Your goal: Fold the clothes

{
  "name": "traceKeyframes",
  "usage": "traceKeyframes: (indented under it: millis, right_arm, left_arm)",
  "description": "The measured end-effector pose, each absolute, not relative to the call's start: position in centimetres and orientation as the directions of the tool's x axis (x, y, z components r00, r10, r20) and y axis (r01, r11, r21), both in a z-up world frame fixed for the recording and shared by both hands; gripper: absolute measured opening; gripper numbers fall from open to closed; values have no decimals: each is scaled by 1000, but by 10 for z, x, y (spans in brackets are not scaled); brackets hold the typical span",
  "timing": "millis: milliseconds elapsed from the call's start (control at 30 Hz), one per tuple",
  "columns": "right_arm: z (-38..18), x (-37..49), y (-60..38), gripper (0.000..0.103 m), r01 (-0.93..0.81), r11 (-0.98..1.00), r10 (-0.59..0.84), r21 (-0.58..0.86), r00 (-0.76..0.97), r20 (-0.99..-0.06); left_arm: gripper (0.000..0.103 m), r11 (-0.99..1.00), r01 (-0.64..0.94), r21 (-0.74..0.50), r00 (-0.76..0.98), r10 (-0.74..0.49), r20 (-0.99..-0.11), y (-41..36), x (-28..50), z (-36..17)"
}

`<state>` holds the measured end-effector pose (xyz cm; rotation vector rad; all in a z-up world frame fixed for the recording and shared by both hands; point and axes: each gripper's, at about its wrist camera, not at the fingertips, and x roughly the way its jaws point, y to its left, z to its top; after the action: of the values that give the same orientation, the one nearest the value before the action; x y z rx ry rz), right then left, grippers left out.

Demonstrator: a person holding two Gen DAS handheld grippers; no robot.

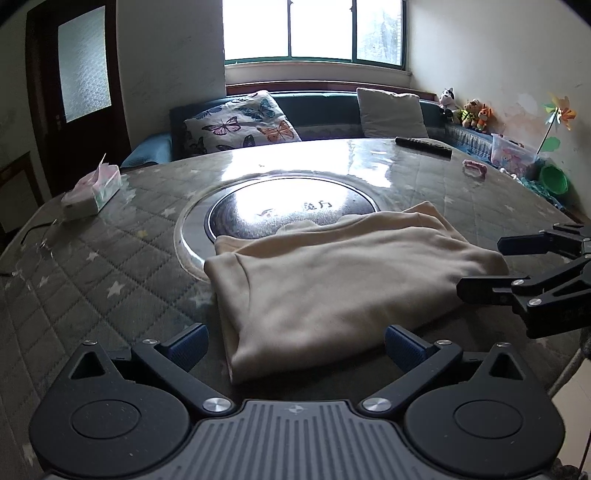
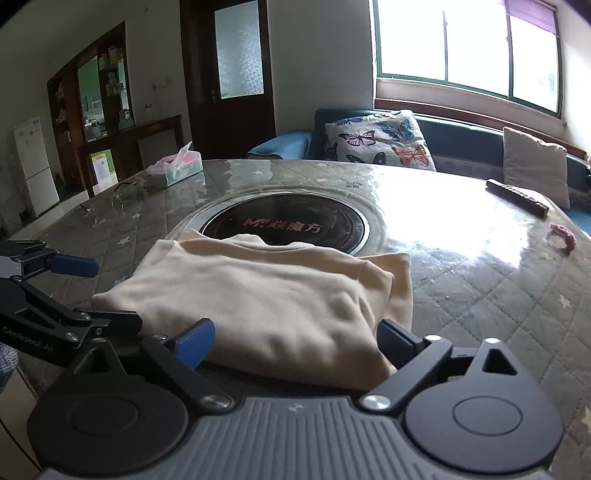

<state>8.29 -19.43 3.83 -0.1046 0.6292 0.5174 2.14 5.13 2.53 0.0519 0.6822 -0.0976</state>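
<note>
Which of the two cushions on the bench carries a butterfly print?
The cushion nearer the door, at the bench's left end, printed with colourful butterflies. The other cushion, further right under the window, is plain and pale.

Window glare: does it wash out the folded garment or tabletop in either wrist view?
Left wrist view: window blown out, glare on the table, cream garment readable. Right wrist view: glare whitens the table's right side, garment still clear; fisheye bends both.
</note>
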Motion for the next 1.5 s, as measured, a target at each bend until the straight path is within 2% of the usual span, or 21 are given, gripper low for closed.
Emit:
traceKeyframes:
  millis: [133, 633, 800, 1033, 1100, 1267, 1333, 1433, 1500]
  right_arm:
    - [37, 75, -195, 103, -486, 872, 428, 67, 688, -586]
    - [24, 53, -201, 103, -430, 903, 354, 27, 704, -615]
    - [24, 56, -204, 103, -409, 912, 340, 29, 714, -612]
    - [25, 69, -216, 103, -376, 924, 342, 75, 720, -604]
    - [26, 75, -218, 103, -368, 926, 341, 82, 727, -596]
    - [31, 92, -219, 102, -361, 928, 342, 89, 737, -583]
    - [34, 100, -221, 100, -355, 929, 346, 101, 741, -576]
    - [34, 116, -225, 92, -345, 928, 359, 139, 732, -579]
    - [32, 128, -229, 82, -332, 929, 364, 167, 726, -584]
  left_arm:
    - [103, 995, 102, 12, 764, -71, -641, 47, 12, 23]
    - [103, 999, 52, 7, 717, -32, -697, 33, -6, 8]
    - [103, 1000, 5, -1, 724, -4, -690, 46, 0, 12]
    - [101, 993, -86, -87, 759, 9, -651, 82, 15, 30]
    - [98, 987, -108, -121, 766, 5, -643, 92, 24, 33]
    - [76, 972, -139, -188, 754, -20, -657, 111, 49, 32]
    - [73, 968, -140, -211, 743, -38, -668, 115, 58, 29]
    - [71, 965, -125, -232, 728, -69, -682, 117, 70, 24]
    - [67, 965, -116, -234, 719, -81, -691, 116, 76, 21]
